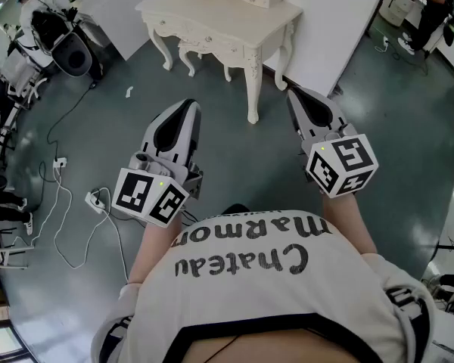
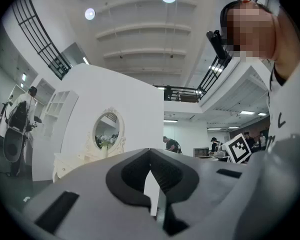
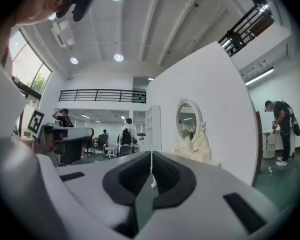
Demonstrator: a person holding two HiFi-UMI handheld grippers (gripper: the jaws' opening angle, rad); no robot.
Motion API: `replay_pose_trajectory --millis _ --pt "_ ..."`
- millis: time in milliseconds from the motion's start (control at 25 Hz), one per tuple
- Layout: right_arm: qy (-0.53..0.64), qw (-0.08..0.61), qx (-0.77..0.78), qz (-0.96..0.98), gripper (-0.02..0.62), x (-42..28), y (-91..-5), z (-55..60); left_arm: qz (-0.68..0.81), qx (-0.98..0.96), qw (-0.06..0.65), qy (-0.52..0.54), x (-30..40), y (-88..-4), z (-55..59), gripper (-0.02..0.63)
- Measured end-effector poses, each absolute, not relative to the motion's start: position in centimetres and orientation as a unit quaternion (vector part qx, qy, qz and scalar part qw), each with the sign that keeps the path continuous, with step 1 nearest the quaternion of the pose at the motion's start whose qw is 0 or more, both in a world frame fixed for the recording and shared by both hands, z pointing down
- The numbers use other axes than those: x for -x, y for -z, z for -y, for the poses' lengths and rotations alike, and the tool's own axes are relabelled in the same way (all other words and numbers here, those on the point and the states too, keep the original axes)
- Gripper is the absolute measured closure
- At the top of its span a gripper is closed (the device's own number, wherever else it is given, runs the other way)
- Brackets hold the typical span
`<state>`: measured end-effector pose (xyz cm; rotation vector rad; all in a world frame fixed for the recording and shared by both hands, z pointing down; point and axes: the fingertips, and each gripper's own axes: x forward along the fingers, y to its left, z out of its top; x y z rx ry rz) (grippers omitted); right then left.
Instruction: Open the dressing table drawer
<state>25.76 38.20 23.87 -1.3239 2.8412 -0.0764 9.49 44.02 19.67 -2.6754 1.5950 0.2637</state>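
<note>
The cream dressing table (image 1: pixel 219 10) with carved legs stands on the grey floor ahead of me, its drawer front (image 1: pixel 197 36) facing me and closed. My left gripper (image 1: pixel 185 107) and right gripper (image 1: pixel 298 94) are held out level, well short of the table and touching nothing. Both are shut and empty. The left gripper view has the jaw tips (image 2: pixel 150 151) meeting below the table's oval mirror (image 2: pixel 108 130). In the right gripper view the jaws (image 3: pixel 151 154) are closed, with the mirror (image 3: pixel 187 119) to their right.
A white partition wall (image 1: pixel 340 13) stands behind the table. A power strip and white cables (image 1: pixel 94 200) lie on the floor at left. An office chair (image 1: pixel 72 51) and a person are at the far left, another person (image 1: pixel 431 10) at the far right.
</note>
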Motion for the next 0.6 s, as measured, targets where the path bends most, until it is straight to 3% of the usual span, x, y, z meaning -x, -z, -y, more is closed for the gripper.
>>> replay_pose_trajectory --millis 600 --pt "0.068 0.007 0.412 -0.909 0.566 -24.4 -26.1 -38.5 -0.511 0.855 -0.021 -0.092 -8.4 -21.9 -44.8 0.583"
